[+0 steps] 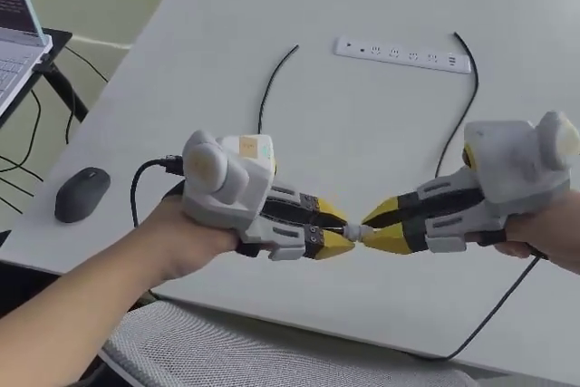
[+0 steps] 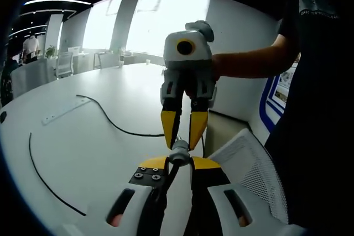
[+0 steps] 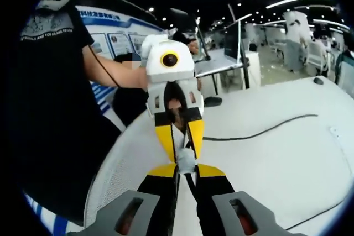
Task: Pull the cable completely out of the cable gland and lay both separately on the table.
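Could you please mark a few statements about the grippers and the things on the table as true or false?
1. The left gripper and right gripper meet tip to tip at the small grey cable gland. True.
2. The gland rests on the white table. False: the grippers hold it in the air.
3. A white power strip lies on the table beyond the grippers. True.
4. The dark grey computer mouse sits beside the power strip. False: it sits far off, near the table's left edge.
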Motion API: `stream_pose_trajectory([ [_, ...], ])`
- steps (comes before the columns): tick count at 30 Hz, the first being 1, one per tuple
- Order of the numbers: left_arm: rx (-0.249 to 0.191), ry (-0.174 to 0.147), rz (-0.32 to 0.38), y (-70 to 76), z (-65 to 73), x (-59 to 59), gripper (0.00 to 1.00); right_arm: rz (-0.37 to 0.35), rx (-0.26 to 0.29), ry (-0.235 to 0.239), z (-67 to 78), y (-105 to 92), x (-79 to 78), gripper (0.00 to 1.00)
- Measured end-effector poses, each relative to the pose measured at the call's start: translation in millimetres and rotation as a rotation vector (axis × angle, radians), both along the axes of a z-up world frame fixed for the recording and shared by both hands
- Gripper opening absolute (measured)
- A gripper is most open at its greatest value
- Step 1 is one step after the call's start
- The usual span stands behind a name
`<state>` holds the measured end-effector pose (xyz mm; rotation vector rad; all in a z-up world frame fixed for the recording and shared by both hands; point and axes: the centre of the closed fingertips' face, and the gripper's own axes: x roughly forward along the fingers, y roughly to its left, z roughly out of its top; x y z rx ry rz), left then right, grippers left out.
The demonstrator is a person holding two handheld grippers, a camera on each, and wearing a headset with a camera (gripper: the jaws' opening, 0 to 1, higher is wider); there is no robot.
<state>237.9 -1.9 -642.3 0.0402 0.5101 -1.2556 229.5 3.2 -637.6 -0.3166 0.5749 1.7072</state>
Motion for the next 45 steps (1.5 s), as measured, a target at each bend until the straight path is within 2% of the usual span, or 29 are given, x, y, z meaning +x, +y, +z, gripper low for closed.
stream_pose_trajectory([
  [2,-0.005,0.012,-0.005,-1.2,0.5,-2.0,0.15,0.004,-0.008,-0.076,-0.8,-0.3,-1.7,0.07],
  [3,-0.007,0.017,-0.005,-1.5,0.7,-2.5,0.15,0.003,-0.012,-0.093,-1.1,-0.7,-1.9,0.07],
  [5,-0.009,0.029,-0.004,-2.4,-1.1,-3.3,0.15,0.005,-0.036,-0.196,-5.2,-1.9,-2.8,0.07],
  [7,-0.003,0.033,-0.002,-2.2,-2.8,-3.5,0.15,0.001,-0.043,-0.264,-7.4,-1.8,-2.9,0.07],
  [11,-0.017,0.053,0.015,-0.7,-3.6,-1.5,0.15,-0.027,-0.052,-0.373,-8.6,-2.3,1.5,0.07],
  [13,-0.017,0.055,0.013,-1.5,-3.2,-2.1,0.15,-0.017,-0.056,-0.411,-9.9,-3.2,0.4,0.07],
  [17,-0.017,0.055,0.011,-1.9,-3.6,-1.6,0.15,-0.023,-0.054,-0.434,-9.8,-4.5,0.8,0.07],
  [24,-0.015,0.040,0.006,-3.3,-3.2,-1.2,0.15,-0.040,-0.043,-0.410,-8.5,-5.5,2.9,0.08],
  [27,-0.018,0.044,0.008,-4.0,-2.9,-1.0,0.15,-0.078,-0.033,-0.345,-7.2,-6.1,4.5,0.08],
  [29,-0.018,0.039,0.010,-3.8,-2.9,-0.1,0.15,-0.085,-0.022,-0.338,-5.9,-6.6,6.0,0.09],
  [30,-0.017,0.039,0.011,-3.7,-2.9,0.1,0.15,-0.094,-0.015,-0.317,-5.3,-6.5,6.1,0.09],
  [32,-0.015,0.036,0.008,-3.9,-3.1,-0.4,0.15,-0.138,-0.013,-0.239,-5.1,-8.5,7.7,0.15],
  [33,-0.013,0.031,0.006,-3.9,-3.3,-0.7,0.15,-0.141,0.007,-0.212,-2.6,-8.8,8.4,0.18],
  [34,-0.012,0.028,0.005,-4.2,-2.7,-1.5,0.15,-0.149,0.021,-0.167,-0.8,-9.4,7.8,0.19],
  [35,-0.011,0.026,0.003,-4.4,-2.3,-2.4,0.15,-0.164,0.037,-0.061,1.7,-10.3,4.5,0.20],
  [36,-0.010,0.024,0.002,-4.4,-2.1,-2.7,0.15,-0.184,0.039,-0.003,2.0,-11.4,5.7,0.21],
  [37,-0.007,0.020,0.000,-4.3,-2.0,-3.0,0.15,-0.215,0.055,0.021,4.5,-12.4,13.9,0.22],
  [38,-0.006,0.017,-0.002,-4.3,-1.8,-3.2,0.15,-0.225,0.067,0.077,6.2,-13.1,15.5,0.21],
  [39,-0.006,0.013,-0.003,-4.4,-1.4,-3.3,0.15,-0.217,0.062,0.177,7.0,-15.6,11.9,0.21],
  [40,-0.006,0.007,-0.003,-4.8,-0.4,-3.8,0.15,-0.223,0.042,0.297,5.8,-17.9,11.2,0.21],
  [42,-0.005,-0.007,-0.008,-5.0,0.3,-3.8,0.15,-0.219,0.049,0.344,4.2,-18.7,18.1,0.22],
  [44,-0.005,-0.017,-0.015,-5.2,0.6,-3.9,0.15,-0.175,0.037,0.498,8.4,-18.3,5.8,0.23],
  [45,-0.003,-0.024,-0.020,-5.4,0.5,-3.9,0.15,-0.173,0.039,0.502,6.4,-16.3,9.3,0.23],
])
